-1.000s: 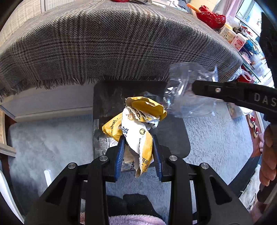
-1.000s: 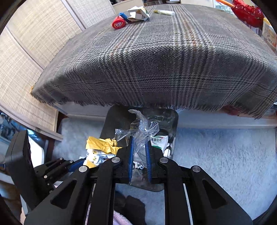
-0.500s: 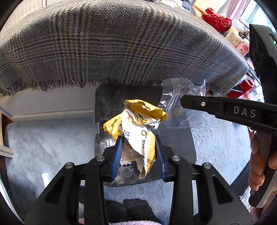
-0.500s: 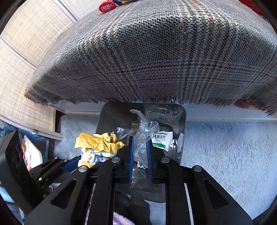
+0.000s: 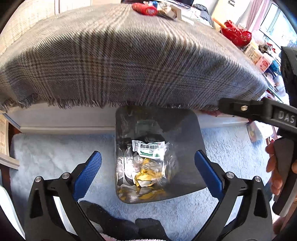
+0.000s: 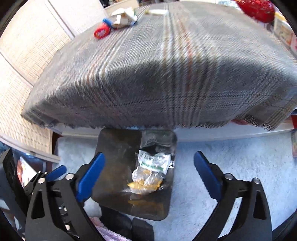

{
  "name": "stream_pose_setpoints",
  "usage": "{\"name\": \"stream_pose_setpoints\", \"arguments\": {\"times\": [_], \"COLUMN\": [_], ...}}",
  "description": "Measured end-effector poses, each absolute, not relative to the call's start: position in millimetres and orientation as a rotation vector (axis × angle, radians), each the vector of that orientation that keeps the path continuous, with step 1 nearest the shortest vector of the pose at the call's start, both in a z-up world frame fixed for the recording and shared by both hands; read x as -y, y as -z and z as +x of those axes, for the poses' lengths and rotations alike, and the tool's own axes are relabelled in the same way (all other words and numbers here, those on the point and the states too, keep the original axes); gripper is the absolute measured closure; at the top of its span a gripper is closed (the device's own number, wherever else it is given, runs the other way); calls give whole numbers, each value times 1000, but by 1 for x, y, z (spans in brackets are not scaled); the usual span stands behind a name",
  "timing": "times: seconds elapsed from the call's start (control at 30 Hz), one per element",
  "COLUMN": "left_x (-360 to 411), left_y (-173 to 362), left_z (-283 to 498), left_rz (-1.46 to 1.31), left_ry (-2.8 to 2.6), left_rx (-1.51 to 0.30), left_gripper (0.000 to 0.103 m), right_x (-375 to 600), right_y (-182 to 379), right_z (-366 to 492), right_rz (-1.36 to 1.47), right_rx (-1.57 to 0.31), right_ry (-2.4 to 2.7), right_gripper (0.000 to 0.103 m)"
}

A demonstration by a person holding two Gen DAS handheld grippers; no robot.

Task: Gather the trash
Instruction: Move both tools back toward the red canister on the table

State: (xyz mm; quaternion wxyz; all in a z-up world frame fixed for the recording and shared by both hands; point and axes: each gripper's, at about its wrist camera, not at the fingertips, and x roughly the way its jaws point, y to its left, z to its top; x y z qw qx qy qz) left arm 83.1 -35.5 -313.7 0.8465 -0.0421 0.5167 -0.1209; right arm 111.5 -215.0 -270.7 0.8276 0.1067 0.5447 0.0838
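A dark metal trash bin [image 5: 185,129] [image 6: 118,148] stands on the pale rug against the table's edge. Inside lie the yellow wrapper [image 5: 146,176] [image 6: 143,184], the clear plastic bag [image 5: 167,163] [image 6: 154,176] and a white and green packet [image 5: 148,148] [image 6: 154,161]. My left gripper [image 5: 148,166] is open and empty above the bin. My right gripper [image 6: 149,170] is open and empty above it too; its arm shows at the right of the left wrist view [image 5: 259,111].
A table under a grey plaid cloth [image 5: 130,55] [image 6: 167,64] overhangs the bin. On its far side lie a red-capped tube [image 6: 101,33], crumpled white cartons [image 6: 124,17] and a red bag [image 5: 235,33]. My black-socked feet [image 5: 120,222] stand before the bin.
Both grippers opened. The yellow wrapper and the clear plastic bag dropped into the bin. Both grippers have lifted and tilted up toward the table.
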Motion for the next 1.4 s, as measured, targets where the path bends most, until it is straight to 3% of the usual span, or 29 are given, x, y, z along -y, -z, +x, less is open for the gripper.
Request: {"name": "stream_pose_setpoints", "arguments": {"times": [0.77, 1.4], "left_x": [29, 22], "left_y": [201, 180], "left_z": [82, 190], "left_rz": [-9, 31], "left_ry": [266, 254], "left_rx": [-864, -839], "left_gripper": [8, 8], "right_x": [259, 233], "right_y": [150, 138], "right_z": [107, 192], "right_rz": [249, 170], "right_rx": [-884, -834], "right_ry": [-157, -173], "right_gripper": [3, 3]}}
